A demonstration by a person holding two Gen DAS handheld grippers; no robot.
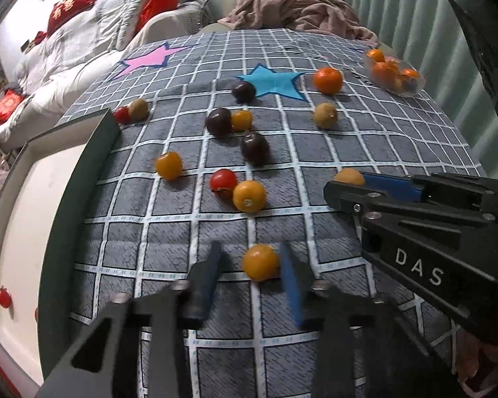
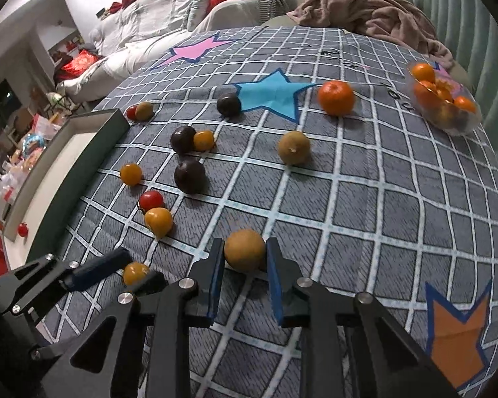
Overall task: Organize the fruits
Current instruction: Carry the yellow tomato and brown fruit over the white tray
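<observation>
- A white tray (image 1: 33, 199) with dark green walls lies along the left edge of the checked cloth (image 1: 282, 152); one small red tomato (image 1: 4, 297) sits inside it.
- At the tray's far corner, another red tomato (image 1: 121, 114) touches a brown-green fruit (image 1: 138, 108).
- The left tongs (image 1: 250, 265) are spread near the front edge, a small yellow-orange fruit (image 1: 260, 262) between the blue pads; I cannot tell whether they touch it.
- Mid-cloth, three dark purple fruits (image 1: 255, 147) lie scattered, one touching a small yellow fruit (image 1: 241, 120); nearer the front, a red tomato (image 1: 223, 181) touches a yellow one (image 1: 249, 195).
- The right tongs (image 2: 244, 254) bracket a tan round fruit (image 2: 244, 254) near the front edge, pads just beside or touching its sides; the grip cannot be told for certain.
- An olive fruit (image 2: 293, 147) sits right of centre, apart from the others.
- A loose mandarin (image 2: 336, 97) rests beside the blue star (image 2: 274, 94).
- At the far right corner, a clear bowl (image 2: 461, 127) holds several mandarins (image 2: 423, 72).
</observation>
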